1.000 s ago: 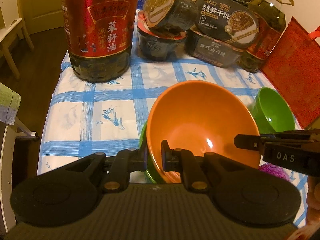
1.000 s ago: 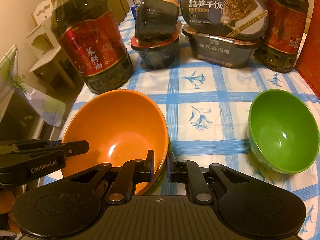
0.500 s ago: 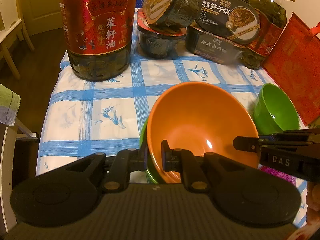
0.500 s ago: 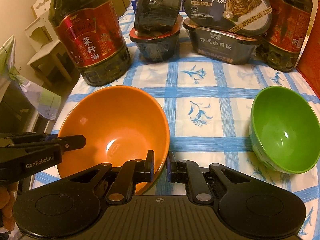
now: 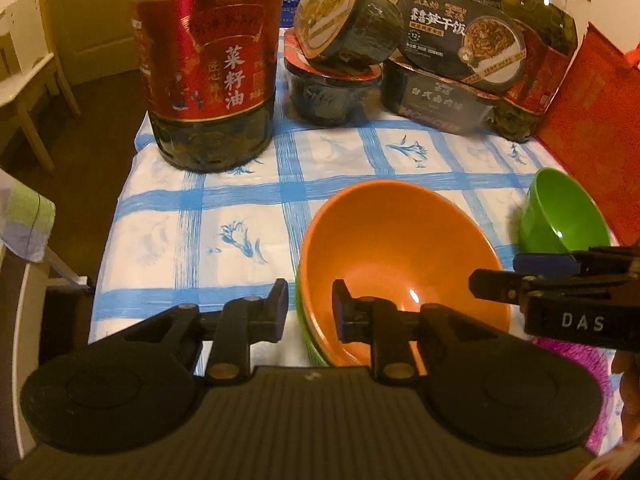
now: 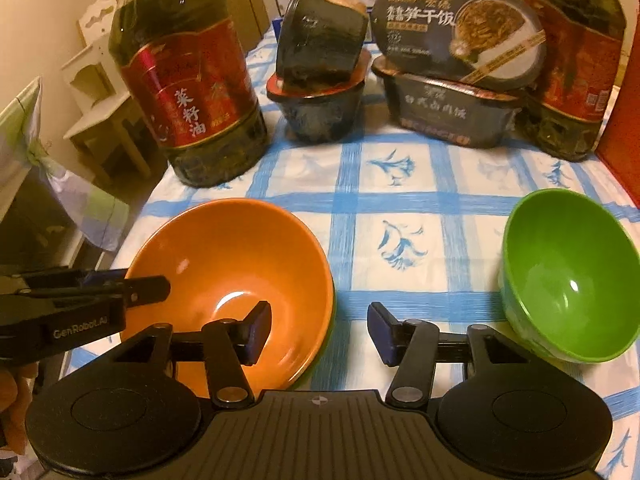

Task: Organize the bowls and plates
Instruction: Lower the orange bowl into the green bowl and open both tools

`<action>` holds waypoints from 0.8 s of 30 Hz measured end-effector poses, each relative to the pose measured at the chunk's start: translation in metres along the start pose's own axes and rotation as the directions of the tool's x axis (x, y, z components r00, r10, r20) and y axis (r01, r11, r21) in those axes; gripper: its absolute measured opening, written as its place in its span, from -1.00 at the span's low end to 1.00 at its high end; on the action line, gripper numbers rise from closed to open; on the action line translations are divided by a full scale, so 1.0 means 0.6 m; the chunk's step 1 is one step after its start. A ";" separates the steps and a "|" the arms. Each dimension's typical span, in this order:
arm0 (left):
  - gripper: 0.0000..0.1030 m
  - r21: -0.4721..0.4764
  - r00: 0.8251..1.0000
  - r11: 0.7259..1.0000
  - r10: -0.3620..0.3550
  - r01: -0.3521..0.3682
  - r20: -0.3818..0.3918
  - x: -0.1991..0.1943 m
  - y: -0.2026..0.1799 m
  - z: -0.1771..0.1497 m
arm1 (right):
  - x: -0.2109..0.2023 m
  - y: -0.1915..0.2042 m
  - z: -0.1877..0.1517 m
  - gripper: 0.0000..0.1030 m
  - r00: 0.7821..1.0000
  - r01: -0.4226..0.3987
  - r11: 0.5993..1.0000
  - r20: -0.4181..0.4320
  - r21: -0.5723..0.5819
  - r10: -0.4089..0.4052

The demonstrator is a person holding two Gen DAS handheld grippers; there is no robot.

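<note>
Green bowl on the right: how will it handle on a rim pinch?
The green bowl looks rigid and probably light. Its glossy inside shows a highlight, so it may slip. It already sits tilted on the tablecloth, so a nudge could rock it.

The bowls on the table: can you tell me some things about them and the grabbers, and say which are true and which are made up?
1. The orange bowl sits inside another green bowl. True.
2. The left gripper is squeezing the orange bowl's rim. False: its jaws stand apart around the rim.
3. The right gripper is open. True.
4. The green bowl on the right is stacked on the orange one. False: it stands alone on the tablecloth.
</note>
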State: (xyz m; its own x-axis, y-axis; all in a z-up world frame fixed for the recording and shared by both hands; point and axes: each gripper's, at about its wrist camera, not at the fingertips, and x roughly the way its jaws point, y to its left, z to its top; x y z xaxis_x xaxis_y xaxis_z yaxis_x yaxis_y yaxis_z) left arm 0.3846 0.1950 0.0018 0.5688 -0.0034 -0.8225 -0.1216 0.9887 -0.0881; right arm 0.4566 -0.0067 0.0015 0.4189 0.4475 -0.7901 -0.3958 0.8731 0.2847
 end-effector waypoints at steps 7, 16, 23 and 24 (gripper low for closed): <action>-0.60 -0.070 0.999 0.997 -0.036 0.038 0.041 -0.029 0.016 -0.016 | -0.030 0.001 -0.013 0.04 1.000 -0.008 1.000 0.014 0.011 0.007; -0.28 -0.109 0.994 0.992 -0.059 0.069 0.096 -0.110 0.004 -0.064 | -0.096 0.000 -0.072 0.05 1.000 0.023 1.000 -0.008 -0.013 -0.023; 0.19 -0.114 0.992 0.989 -0.084 0.095 0.092 -0.158 -0.035 -0.134 | -0.160 -0.024 -0.149 0.07 0.999 0.054 0.998 -0.010 0.029 -0.054; 0.29 -0.110 0.992 0.989 -0.085 0.095 0.089 -0.162 -0.042 -0.145 | -0.169 -0.028 -0.162 0.08 0.998 0.059 0.998 -0.010 0.036 -0.059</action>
State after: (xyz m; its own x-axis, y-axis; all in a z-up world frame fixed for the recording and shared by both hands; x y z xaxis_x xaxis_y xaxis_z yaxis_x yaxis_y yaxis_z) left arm 0.2619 0.1573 0.0353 0.6470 -0.0740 -0.7589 -0.1562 0.9613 -0.2269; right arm 0.3412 -0.0854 0.0243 0.4334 0.3936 -0.8107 -0.3405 0.9044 0.2571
